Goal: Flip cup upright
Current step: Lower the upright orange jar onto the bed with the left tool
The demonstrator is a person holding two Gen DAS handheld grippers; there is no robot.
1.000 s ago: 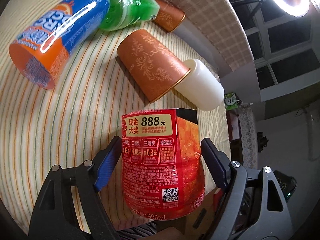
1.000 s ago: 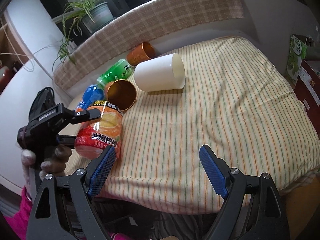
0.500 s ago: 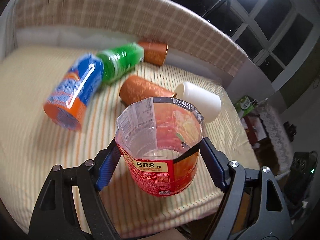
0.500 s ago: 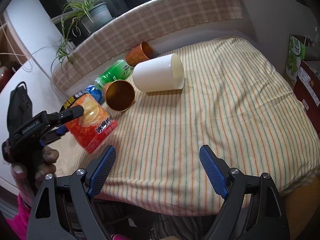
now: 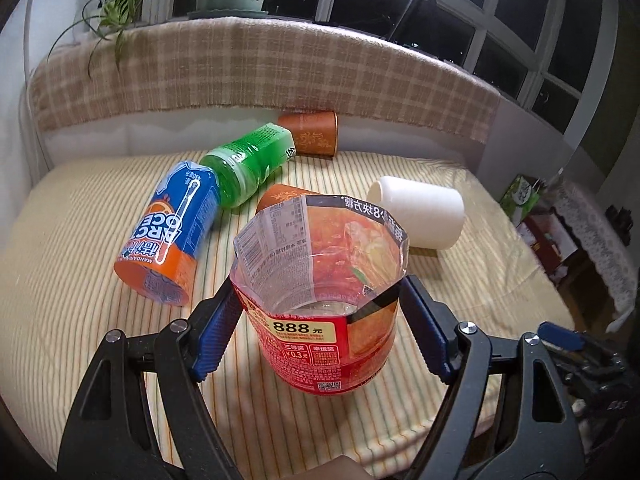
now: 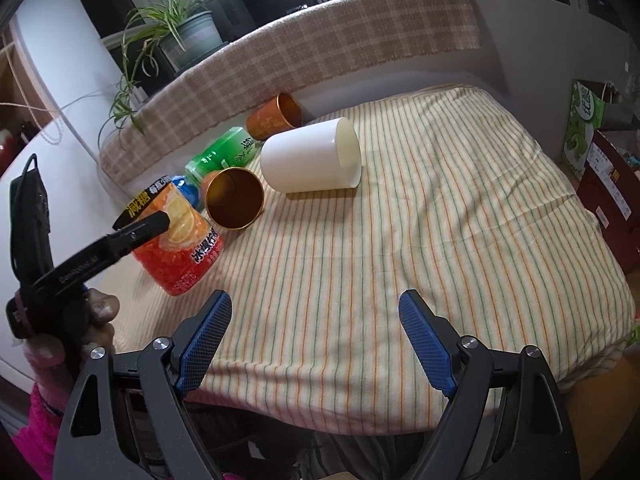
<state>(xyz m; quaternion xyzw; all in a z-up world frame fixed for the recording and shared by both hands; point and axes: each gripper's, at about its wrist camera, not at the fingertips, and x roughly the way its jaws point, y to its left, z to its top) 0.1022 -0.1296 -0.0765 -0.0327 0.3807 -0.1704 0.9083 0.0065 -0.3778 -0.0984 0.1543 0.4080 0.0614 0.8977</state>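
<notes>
My left gripper point(image 5: 322, 326) is shut on a red cut-bottle cup point(image 5: 320, 320) with an orange-fruit label; its open mouth faces up and its base is at the striped cloth. The same cup shows in the right wrist view point(image 6: 176, 240), nearly upright with the left gripper's finger across it. My right gripper point(image 6: 316, 344) is open and empty over the cloth's front edge. A white cup point(image 6: 310, 166) lies on its side, as do two copper cups point(image 6: 234, 204) point(image 6: 274, 116), a green cut-bottle cup point(image 6: 222, 152) and a blue-orange one point(image 5: 170, 238).
The striped cloth point(image 6: 440, 240) covers a table with a front edge near my right gripper. A plaid-covered ledge point(image 6: 320, 48) runs behind, with a potted plant point(image 6: 180, 32). Boxes point(image 6: 584, 128) stand to the right beyond the table.
My left gripper has turned the red cup from mouth-down, through tilted, to mouth-up, and lowered it towards the cloth. The right gripper has not moved.
</notes>
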